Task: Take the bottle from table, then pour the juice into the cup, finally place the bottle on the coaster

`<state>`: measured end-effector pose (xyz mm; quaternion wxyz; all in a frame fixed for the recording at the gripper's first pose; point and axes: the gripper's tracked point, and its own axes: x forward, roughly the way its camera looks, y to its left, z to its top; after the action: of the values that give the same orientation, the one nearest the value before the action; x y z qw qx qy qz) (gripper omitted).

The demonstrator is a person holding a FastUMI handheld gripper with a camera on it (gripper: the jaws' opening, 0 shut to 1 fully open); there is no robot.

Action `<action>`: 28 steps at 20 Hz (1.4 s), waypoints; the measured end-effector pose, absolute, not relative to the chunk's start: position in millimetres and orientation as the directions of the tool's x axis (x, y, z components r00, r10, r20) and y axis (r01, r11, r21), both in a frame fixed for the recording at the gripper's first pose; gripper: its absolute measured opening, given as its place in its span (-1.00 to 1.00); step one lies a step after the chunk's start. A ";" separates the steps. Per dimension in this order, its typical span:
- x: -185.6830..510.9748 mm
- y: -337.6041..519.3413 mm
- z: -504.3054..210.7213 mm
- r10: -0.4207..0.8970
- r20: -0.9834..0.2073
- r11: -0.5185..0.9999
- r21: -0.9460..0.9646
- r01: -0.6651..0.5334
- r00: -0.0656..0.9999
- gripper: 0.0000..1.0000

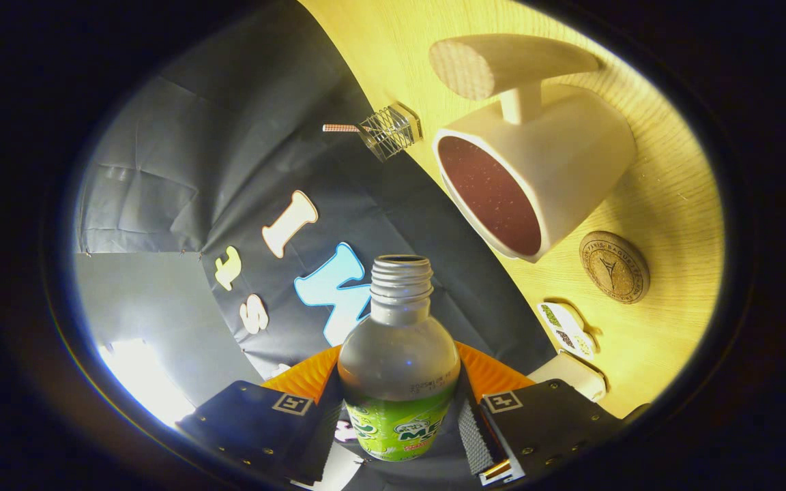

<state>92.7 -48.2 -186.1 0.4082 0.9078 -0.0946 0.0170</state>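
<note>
Clear plastic bottle (398, 361) sits clamped in the tool (400, 423), both fingers pressing its labelled middle; cap off, threaded neck open. View is rolled hard, bench (666, 204) running up the right side, so bottle looks tipped over for pouring. Upper part of bottle appears empty. Judgement: light, thin-walled, likely to flex and slip if squeezed high; grip at the label band seems the firmest place. Just beyond the fingers on the bench, a small patterned tag (565, 329) and a pale block (574, 374). Further on, round cork coaster (614, 266), bare. Beyond the bottle mouth, white cup (536, 181) holding dark red juice. Farthest, a small wire rack (387, 131)
</note>
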 end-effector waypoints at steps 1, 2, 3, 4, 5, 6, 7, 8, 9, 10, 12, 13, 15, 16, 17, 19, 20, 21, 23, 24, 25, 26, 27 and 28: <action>92.9 -49.2 -185.5 -0.158 0.109 -0.649 0.738 -0.187 0.981 0.51; 93.2 -49.8 -184.6 -0.158 0.110 -0.647 0.740 -0.187 0.981 0.51; 92.9 -50.8 -185.1 -0.158 0.110 -0.644 0.742 -0.187 0.981 0.51; 93.6 -51.2 -184.1 -0.159 0.109 -0.643 0.743 -0.186 0.981 0.51; 92.8 -51.1 -183.8 -0.160 0.110 -0.643 0.742 -0.189 0.981 0.51; 89.8 -51.2 -184.9 -0.161 0.111 -0.643 0.742 -0.190 0.981 0.51; 88.0 -51.4 -185.1 -0.160 0.112 -0.642 0.743 -0.190 0.981 0.51; 88.8 -49.8 -184.3 -0.158 0.113 -0.638 0.746 -0.188 0.981 0.51; 89.1 -48.5 -185.5 -0.154 0.112 -0.632 0.752 -0.185 0.982 0.51; 90.9 -47.4 -185.4 -0.147 0.109 -0.623 0.762 -0.178 0.983 0.51; 91.0 -41.1 -187.8 -0.122 0.093 -0.588 0.795 -0.148 0.988 0.51; 91.5 -38.1 -190.0 -0.110 0.085 -0.562 0.816 -0.133 0.990 0.51; 91.2 -37.4 -195.1 -0.094 0.069 -0.514 0.851 -0.108 0.993 0.51; 90.3 -38.5 -196.6 -0.087 0.065 -0.495 0.863 -0.100 0.994 0.51; 89.1 -39.2 -197.1 -0.081 0.061 -0.474 0.876 -0.093 0.995 0.51; 90.2 -36.4 -201.1 -0.063 0.044 -0.415 0.907 -0.066 0.997 0.51; 90.2 -36.9 -202.3 -0.055 0.038 -0.384 0.922 -0.056 0.998 0.51; 89.1 -37.3 -203.1 -0.050 0.036 -0.355 0.934 -0.051 0.998 0.51; 96.3 -36.9 -196.6 -0.039 0.022 -0.292 0.956 -0.032 0.999 0.51; 95.6 -36.5 -197.2 -0.034 0.011 -0.249 0.968 -0.019 0.999 0.51; 95.7 -36.3 -198.3 -0.028 0.000 -0.201 0.980 -0.006 1.000 0.51; 96.2 -35.2 -196.5 -0.020 -0.002 -0.147 0.989 -0.001 1.000 0.51; 97.1 -32.5 -194.7 -0.008 -0.002 -0.091 0.996 0.001 1.000 0.51; 89.1 -31.8 -203.2 0.001 -0.001 -0.030 1.000 0.001 1.000 0.51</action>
<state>89.1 -31.8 -203.2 0.6964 0.7176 0.0007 0.0003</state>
